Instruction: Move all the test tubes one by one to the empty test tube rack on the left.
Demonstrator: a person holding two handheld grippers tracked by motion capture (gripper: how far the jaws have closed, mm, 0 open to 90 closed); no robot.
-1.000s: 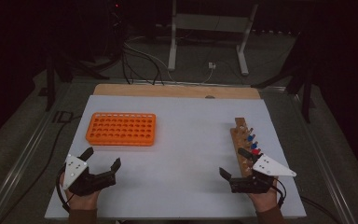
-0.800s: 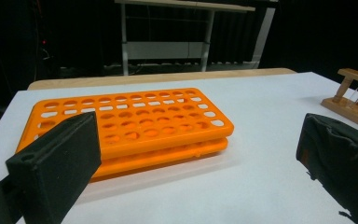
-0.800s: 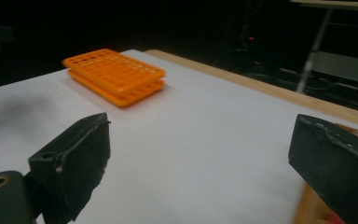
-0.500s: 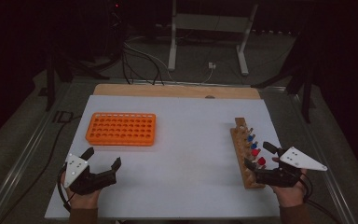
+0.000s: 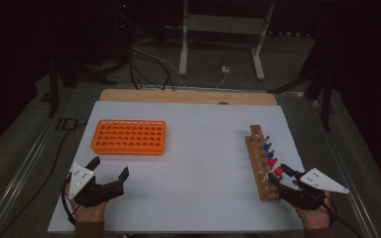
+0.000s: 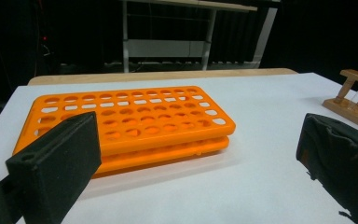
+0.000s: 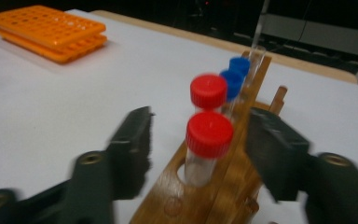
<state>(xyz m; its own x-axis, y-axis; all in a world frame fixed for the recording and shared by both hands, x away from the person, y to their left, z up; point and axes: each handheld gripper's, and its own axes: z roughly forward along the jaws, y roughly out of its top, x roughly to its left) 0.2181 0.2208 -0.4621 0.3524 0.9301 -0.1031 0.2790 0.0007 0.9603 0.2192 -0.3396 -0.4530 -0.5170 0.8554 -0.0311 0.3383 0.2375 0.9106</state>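
The right hand-held gripper (image 5: 279, 174) sits at the near end of the wooden tube rack (image 5: 260, 163) on the right side of the white worktop (image 5: 198, 148). Its jaws have just been closing and now stand part-way open on either side of the nearest red-capped tube (image 7: 208, 145), which stands upright in the rack; the pads are near the tube but not pressing on it. Behind it in the same row stand another red-capped tube (image 7: 208, 92) and two blue-capped tubes (image 7: 234, 77). The left hand-held gripper (image 5: 110, 171) rests near the front left corner of the worktop, jaws wide apart with nothing between them, facing the orange tube rack (image 6: 130, 116), which lies flat and well apart from the wooden one.
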